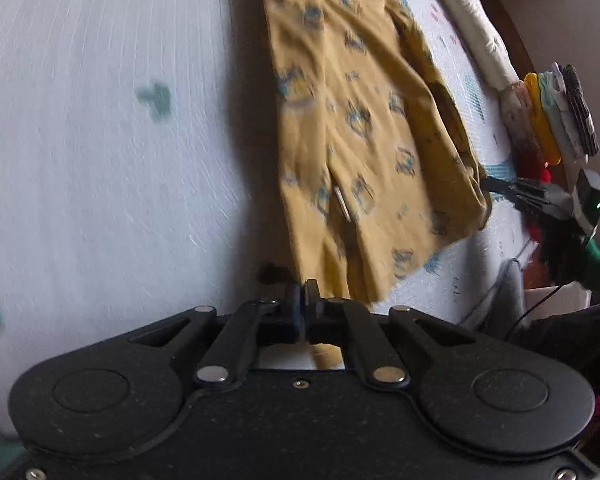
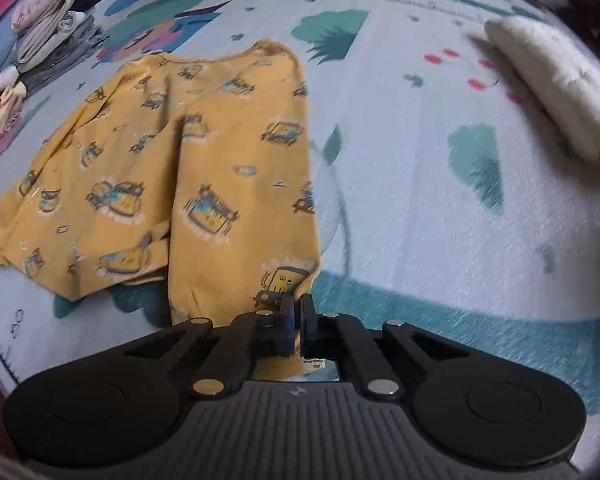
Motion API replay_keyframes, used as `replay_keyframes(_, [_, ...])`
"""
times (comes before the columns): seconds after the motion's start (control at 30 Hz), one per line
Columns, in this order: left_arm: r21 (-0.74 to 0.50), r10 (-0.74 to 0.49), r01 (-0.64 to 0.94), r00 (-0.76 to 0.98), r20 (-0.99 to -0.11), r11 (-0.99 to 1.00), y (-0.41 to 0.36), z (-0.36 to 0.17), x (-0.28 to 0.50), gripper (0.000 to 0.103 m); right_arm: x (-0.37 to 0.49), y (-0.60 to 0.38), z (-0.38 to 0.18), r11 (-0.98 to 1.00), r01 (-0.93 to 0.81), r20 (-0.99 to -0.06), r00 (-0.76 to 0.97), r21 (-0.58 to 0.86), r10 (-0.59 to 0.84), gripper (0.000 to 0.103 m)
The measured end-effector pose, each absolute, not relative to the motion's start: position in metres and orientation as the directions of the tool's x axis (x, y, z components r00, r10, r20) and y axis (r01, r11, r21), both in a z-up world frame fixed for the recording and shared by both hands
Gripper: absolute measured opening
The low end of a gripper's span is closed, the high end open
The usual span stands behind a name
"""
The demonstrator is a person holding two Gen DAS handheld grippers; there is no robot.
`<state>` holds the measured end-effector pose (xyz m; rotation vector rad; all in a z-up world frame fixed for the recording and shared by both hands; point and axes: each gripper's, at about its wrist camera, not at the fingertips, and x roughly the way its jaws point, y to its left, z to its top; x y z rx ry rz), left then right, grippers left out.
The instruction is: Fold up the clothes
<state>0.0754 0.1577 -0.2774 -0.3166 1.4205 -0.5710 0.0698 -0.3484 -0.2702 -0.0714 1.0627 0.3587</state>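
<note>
The yellow printed top [image 2: 204,168] lies partly folded on the patterned bed sheet [image 2: 439,208], one edge raised by the two grippers. The left gripper [image 1: 303,286] and right gripper [image 2: 296,302] each have their jaws pressed together on a hem corner. It looks light, soft and limp, so it should drape and sag; corners and hems seem the surest holds

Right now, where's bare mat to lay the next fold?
Free: the mat between the yellow printed shirt and the white rolled cloth; also the pale stretch on the shirt's other side. Crowded: the stack of folded clothes beyond the shirt. Both grippers, left and right, pinch the shirt's edge.
</note>
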Motion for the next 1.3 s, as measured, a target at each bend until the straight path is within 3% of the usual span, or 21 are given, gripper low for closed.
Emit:
replay_keyframes(0.27, [-0.395, -0.427, 0.199, 0.156, -0.891, 0.897, 0.207, -0.266, 0.103, 0.0, 0.1, -0.379, -0.255, 0.959, -0.28, -0.837, 0.535, -0.048, 0.115, 0.004])
replay_keyframes(0.7, [-0.08, -0.126, 0.177, 0.263, -0.957, 0.981, 0.277, -0.254, 0.173, 0.001, 0.188, -0.431, -0.278, 0.844, -0.379, -0.84, 0.524, -0.38, -0.143, 0.004])
replay_keyframes(0.8, [0.074, 0.019, 0.168, 0.306, -0.952, 0.983, 0.264, -0.255, 0.171, 0.024, 0.198, -0.425, -0.29, 0.81, -0.385, -0.838, 0.498, -0.443, -0.222, 0.007])
replay_keyframes(0.83, [0.13, 0.051, 0.215, 0.339, -0.939, 0.968, 0.255, -0.251, 0.168, 0.041, 0.198, -0.421, -0.289, 0.801, -0.375, -0.824, 0.513, -0.467, -0.24, 0.011])
replay_keyframes(0.9, [0.219, 0.072, 0.305, 0.427, -0.901, 0.927, 0.233, -0.238, 0.158, 0.044, 0.191, -0.415, -0.28, 0.809, -0.353, -0.803, 0.551, -0.471, -0.227, 0.017])
replay_keyframes(1.0, [0.229, 0.002, 0.384, 0.509, -0.861, 0.895, 0.196, -0.217, 0.139, 0.044, 0.163, -0.402, -0.256, 0.838, -0.349, -0.777, 0.616, -0.419, -0.132, 0.03])
replay_keyframes(1.1, [0.077, -0.207, 0.527, 0.458, -0.864, 0.846, 0.152, -0.214, 0.117, 0.046, 0.118, -0.375, -0.24, 0.81, -0.542, -0.807, 0.569, -0.224, 0.158, 0.039])
replay_keyframes(1.17, [-0.035, -0.331, 0.632, 0.356, -0.874, 0.774, 0.124, -0.222, 0.098, 0.049, 0.085, -0.351, -0.241, 0.697, -0.697, -0.829, 0.482, -0.167, 0.283, 0.039])
replay_keyframes(1.3, [-0.145, -0.405, 0.732, 0.191, -0.894, 0.665, 0.084, -0.244, 0.057, 0.049, 0.041, -0.313, -0.255, 0.47, -0.87, -0.874, 0.336, -0.146, 0.35, 0.039])
